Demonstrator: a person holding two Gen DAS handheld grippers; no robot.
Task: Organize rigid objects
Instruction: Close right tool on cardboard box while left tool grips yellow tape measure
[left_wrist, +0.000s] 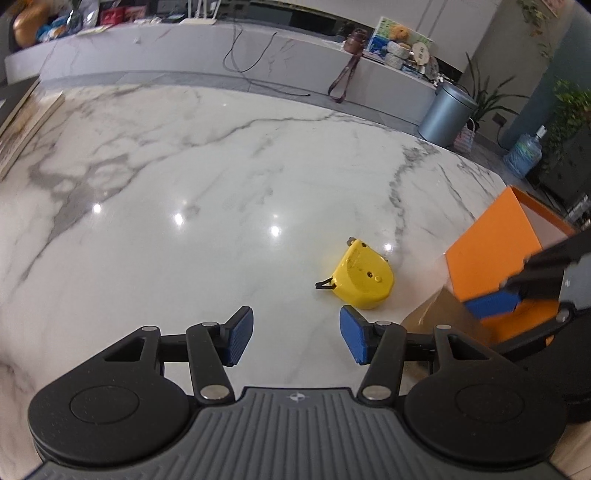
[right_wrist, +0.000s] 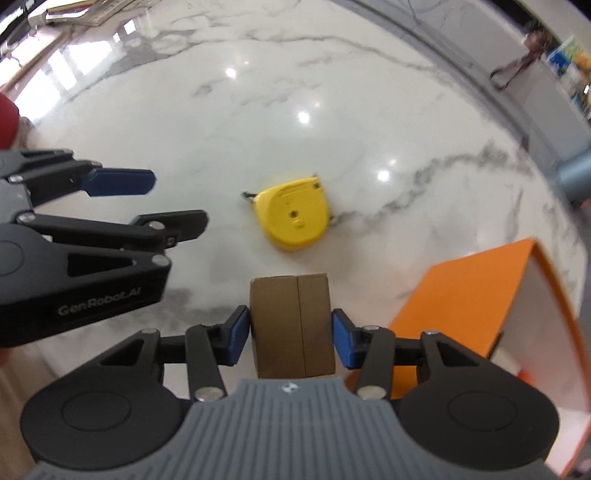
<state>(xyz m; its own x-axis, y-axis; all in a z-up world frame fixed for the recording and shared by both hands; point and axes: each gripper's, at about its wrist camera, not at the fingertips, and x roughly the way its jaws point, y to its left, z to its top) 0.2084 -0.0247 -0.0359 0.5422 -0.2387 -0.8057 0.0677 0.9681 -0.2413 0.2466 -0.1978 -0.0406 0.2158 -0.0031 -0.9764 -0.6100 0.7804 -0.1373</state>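
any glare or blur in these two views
Left wrist view: round light spots glare on the marble table; the right gripper at the edge is motion-blurred. Right wrist view: the same glare spots, smeared edges, but the tape measure and cardboard box stay readable.

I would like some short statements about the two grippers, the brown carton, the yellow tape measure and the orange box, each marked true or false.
1. The right gripper has the brown carton between its blue pads. True.
2. The left gripper is holding the yellow tape measure. False: its jaws are empty and the tape measure lies on the marble table beyond them.
3. The orange box is open, showing a white inside. True.
4. The tape measure lies inside the orange box. False: it lies on the table outside it.
5. The carton is red. False: it is plain brown cardboard.
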